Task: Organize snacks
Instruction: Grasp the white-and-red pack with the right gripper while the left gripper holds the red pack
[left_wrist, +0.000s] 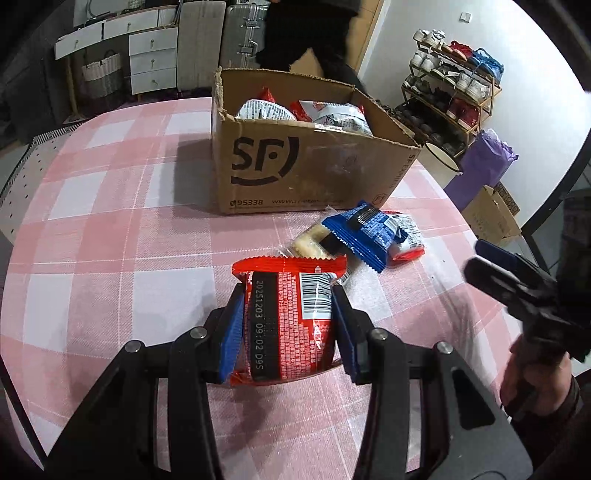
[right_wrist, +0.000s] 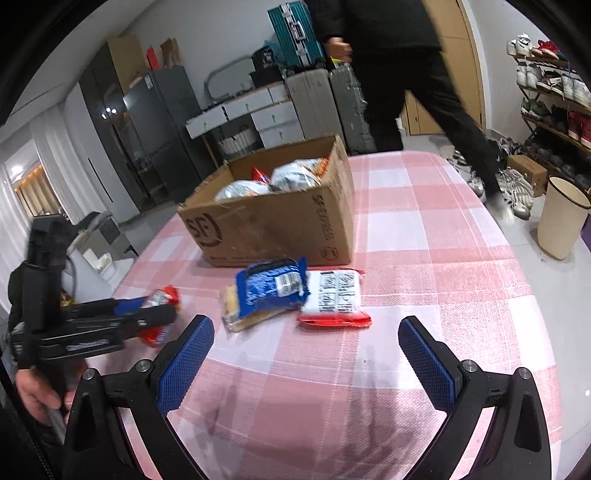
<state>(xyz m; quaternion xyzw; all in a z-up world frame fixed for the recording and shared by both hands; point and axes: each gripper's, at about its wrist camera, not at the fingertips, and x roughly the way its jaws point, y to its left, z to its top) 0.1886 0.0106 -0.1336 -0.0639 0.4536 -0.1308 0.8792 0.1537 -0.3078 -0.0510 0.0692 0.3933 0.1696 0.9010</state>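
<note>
A red snack packet (left_wrist: 291, 317) is being clamped between the pads of the left gripper (left_wrist: 288, 325), long axis pointing ahead toward the SF cardboard box (left_wrist: 295, 166) beyond it. The right gripper (right_wrist: 306, 354) is being held wide open, empty, nearer the blue packet (right_wrist: 273, 288).

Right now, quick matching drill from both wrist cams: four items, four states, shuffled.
Items
1. red snack pack
2. blue snack pack
3. cardboard box
4. right gripper

States
A. open, nothing between its fingers
B. clamped in the left gripper
C. lying on the table, partly over a pale clear-wrapped snack
D. holding several bagged snacks already

Pairs: 1-B, 2-C, 3-D, 4-A
</note>
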